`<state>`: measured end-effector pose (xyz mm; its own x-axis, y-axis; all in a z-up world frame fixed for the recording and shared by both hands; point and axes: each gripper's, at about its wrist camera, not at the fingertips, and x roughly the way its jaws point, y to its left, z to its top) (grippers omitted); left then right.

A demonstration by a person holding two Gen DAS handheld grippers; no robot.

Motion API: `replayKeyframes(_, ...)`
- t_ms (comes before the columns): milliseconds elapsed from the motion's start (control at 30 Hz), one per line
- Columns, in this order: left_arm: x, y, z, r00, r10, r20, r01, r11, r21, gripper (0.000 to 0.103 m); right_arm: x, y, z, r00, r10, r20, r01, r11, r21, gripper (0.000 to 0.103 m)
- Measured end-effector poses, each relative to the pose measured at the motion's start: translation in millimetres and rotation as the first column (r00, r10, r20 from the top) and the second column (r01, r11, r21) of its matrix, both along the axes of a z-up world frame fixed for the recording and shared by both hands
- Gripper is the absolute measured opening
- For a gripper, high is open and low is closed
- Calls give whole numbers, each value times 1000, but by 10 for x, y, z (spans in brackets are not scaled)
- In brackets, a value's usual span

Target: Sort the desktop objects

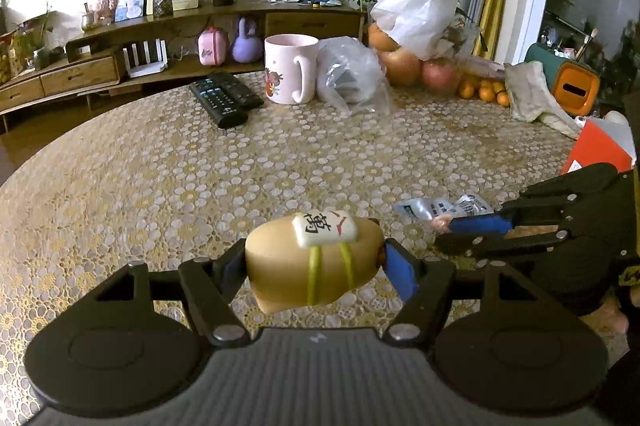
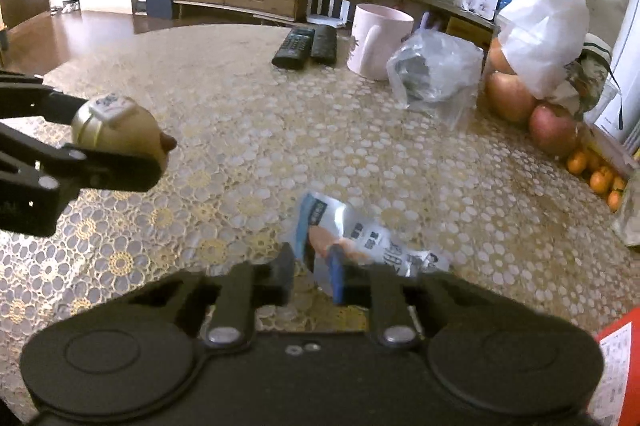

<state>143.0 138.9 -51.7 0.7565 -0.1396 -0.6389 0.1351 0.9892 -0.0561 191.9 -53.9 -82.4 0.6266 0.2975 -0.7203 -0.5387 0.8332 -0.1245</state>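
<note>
lace-patterned table cover (image 1: 168,162), cream and gold, spans the round table; largest item, bearing all else.

white plastic bag (image 1: 416,2), 1 o'clock far edge, draped over apples (image 1: 400,66) and small oranges (image 1: 484,92).

pink mug (image 1: 286,68), 12 o'clock, handle toward the camera; crumpled clear bag (image 1: 352,74) just beside it at 1 o'clock.

two black remotes (image 1: 224,98), 11 o'clock, side by side.

left gripper (image 1: 316,266), near edge: fingers clamped on a tan capybara toy (image 1: 308,262) with a mahjong tile on its back, carried above the cover.

right gripper (image 2: 316,266), 3 o'clock of the left wrist view: fingers pinched together on a sausage snack packet (image 2: 360,238), silver and blue, its far end apparently resting on the cover.

handling note, as judgement: the packet film is slippery and the bite looks shallow, so lift slowly, keeping the pinch firm; keep the toy level and the two grippers well apart while each load travels to its group.
</note>
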Motion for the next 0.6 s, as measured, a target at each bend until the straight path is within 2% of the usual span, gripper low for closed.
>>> replayKeyframes(67,-5,-13,15,1000,-4,2,4,1000,-2,70,-51,-9,34,999,-5,33,6,1000,-21,2)
replayKeyframes(233,-59,-119,112,1000,-24,6,24,1000,-17,70,-126,-182,246,996,-40,81,40,999,-3,0)
replayKeyframes(433,-128,-344,338,998,-63,10,64,996,-55,70,-206,-584,608,991,-126,53,120,988,100,0)
replayKeyframes(600,-227,-662,581,992,-122,31,124,991,-52,70,-365,-969,927,982,-183,48,172,969,175,0)
